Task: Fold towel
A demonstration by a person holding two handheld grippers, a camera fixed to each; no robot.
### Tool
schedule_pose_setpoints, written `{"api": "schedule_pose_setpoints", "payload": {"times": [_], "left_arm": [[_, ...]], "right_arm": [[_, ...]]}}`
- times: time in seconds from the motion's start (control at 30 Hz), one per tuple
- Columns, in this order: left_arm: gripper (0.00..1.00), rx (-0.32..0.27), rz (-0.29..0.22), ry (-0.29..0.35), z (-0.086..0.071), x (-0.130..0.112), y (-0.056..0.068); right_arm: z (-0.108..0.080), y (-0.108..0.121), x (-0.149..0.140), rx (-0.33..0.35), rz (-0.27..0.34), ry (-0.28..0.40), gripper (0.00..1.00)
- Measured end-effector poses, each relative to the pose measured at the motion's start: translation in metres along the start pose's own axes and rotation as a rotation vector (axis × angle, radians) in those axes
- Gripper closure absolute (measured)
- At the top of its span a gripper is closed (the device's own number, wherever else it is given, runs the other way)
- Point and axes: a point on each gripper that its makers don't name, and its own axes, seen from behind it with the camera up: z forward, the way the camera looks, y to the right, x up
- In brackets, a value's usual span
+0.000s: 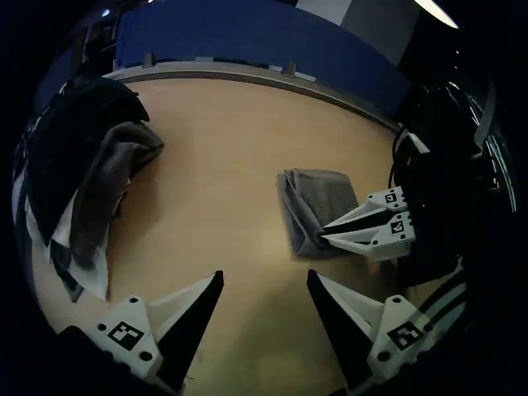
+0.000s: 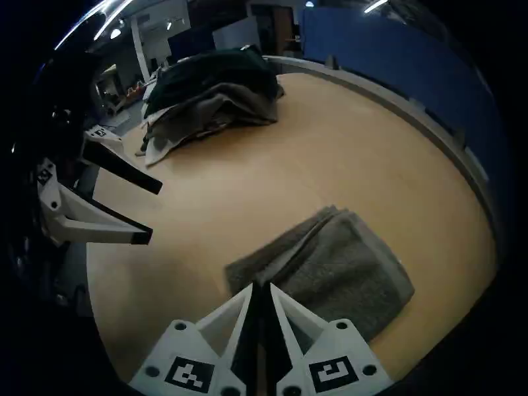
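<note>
- Right gripper (image 2: 262, 285) has its fingers drawn almost together, tips right at the near edge of the folded grey towel (image 2: 330, 270). Whether any cloth is pinched between them, I cannot tell.
- Over in the left gripper view, that same gripper (image 1: 323, 235) comes in from the side, tips touching the towel's edge.
- Left gripper (image 1: 264, 274) stands wide open and holds nothing. It hangs over bare wood of the surface (image 1: 224, 165), near the towel but apart from it.
- From the right gripper view, the left gripper (image 2: 146, 211) sits off to the side, fingers spread.
- Towel lies flat on the surface, folded into a thick rectangle, with its layers showing along one edge.
- Pile of dark and grey cloths (image 1: 92, 171) is heaped at the surface's far end, well apart from the towel.
- Blue partition (image 1: 251, 33) runs along the surface's back edge.
</note>
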Motion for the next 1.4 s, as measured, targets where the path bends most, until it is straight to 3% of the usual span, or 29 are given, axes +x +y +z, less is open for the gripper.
{"api": "schedule_pose_setpoints", "payload": {"times": [0.5,0.67,0.97,1.17,1.4], "left_arm": [[0.06,-0.006,0.004,-0.005,0.003,0.000,0.000],[0.06,-0.006,0.006,-0.006,0.004,0.000,0.001],[0.06,-0.004,0.013,-0.009,0.006,0.000,0.004],[0.06,-0.006,0.015,-0.010,0.005,0.001,0.006],[0.06,-0.011,0.021,-0.007,0.006,0.004,0.010]], "right_arm": [[-0.003,0.000,0.005,0.006,0.012,0.018,0.91],[-0.009,-0.003,0.011,0.016,-0.001,0.045,0.61],[-0.024,0.005,0.009,-0.001,0.009,0.072,0.43],[-0.040,0.026,-0.003,-0.071,0.046,0.083,0.04],[-0.056,0.043,-0.025,-0.133,0.101,0.087,0.00]]}}
